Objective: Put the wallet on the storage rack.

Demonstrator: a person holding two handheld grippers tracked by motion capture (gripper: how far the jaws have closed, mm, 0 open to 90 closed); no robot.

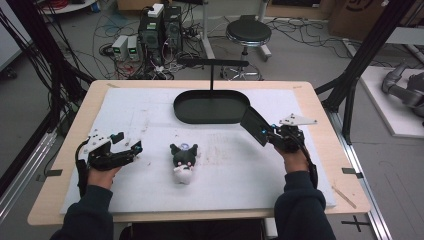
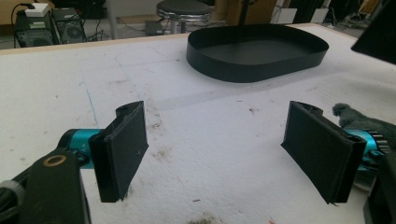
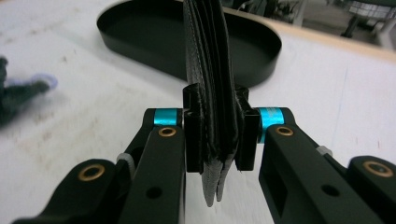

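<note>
The right gripper (image 3: 217, 140) is pinching a flat black leather wallet (image 3: 208, 60) edge-on between its two black jaws, the pads pressing on both faces and the grey lining edges poking out below them. In the high view that wallet (image 1: 255, 125) is hanging clear of the white foam mat (image 1: 150, 115), tilted, just in front of the near right end of the black oval metal tray (image 1: 211, 107), with the right gripper (image 1: 272, 134) reaching toward the tray from the person's right hand. The left gripper (image 1: 131, 145) is resting low over the mat, well to the near left of the tray, its jaws standing spread wide with nothing but bare mat between them; in its own view the pads (image 2: 123, 149) are facing each other across a broad gap. A small black-and-white plush toy (image 1: 183, 162) is lying on the mat in front of the tray, between the two grippers and touching neither. Farther off, the tray is sitting on the mat toward the table's far edge, and beyond it a black round stool (image 1: 248, 32) is standing on the floor.
</note>
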